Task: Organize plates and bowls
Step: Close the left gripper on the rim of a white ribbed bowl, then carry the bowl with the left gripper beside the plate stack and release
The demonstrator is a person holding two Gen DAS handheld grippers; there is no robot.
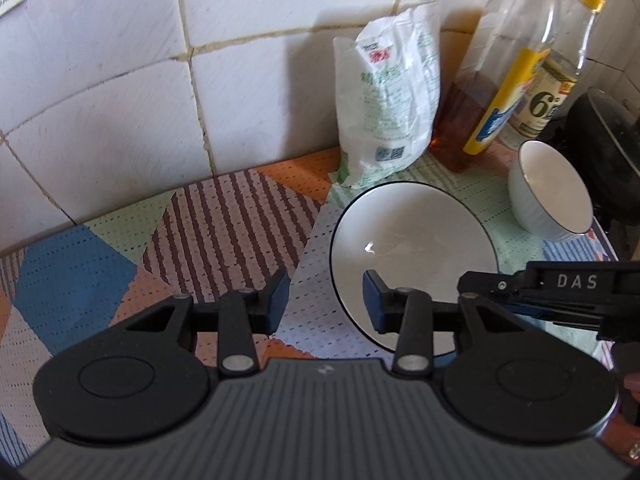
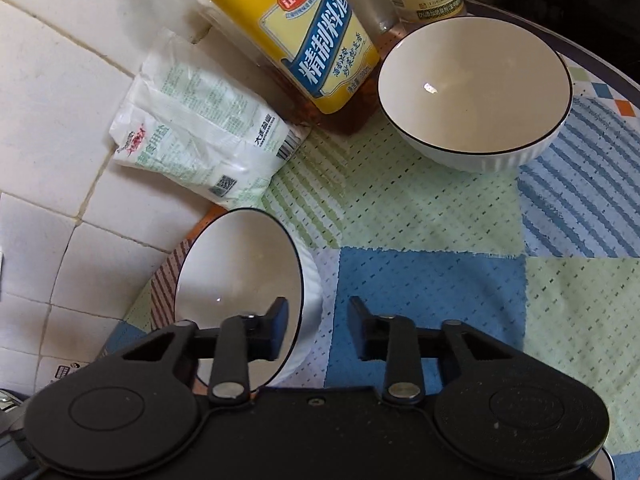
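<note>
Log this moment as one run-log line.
stage: approach | left claw: open, astride near bowl rim | right claw: open, astride same rim | far bowl: untouched, by bottles

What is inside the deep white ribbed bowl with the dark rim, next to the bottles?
Nothing: the deep white ribbed bowl shows a bare, glossy white interior with one glint of light. The patterned mat directly under its base is covered and cannot be seen.

Open mat [image 2: 424, 216] between near bowl [image 2: 240, 280] and far bowl [image 2: 474, 88] gives passage; bottles [image 2: 304, 36] and bag [image 2: 192, 136] crowd the tiled wall [image 1: 120, 80] behind; left of near bowl, mat lies bare
</note>
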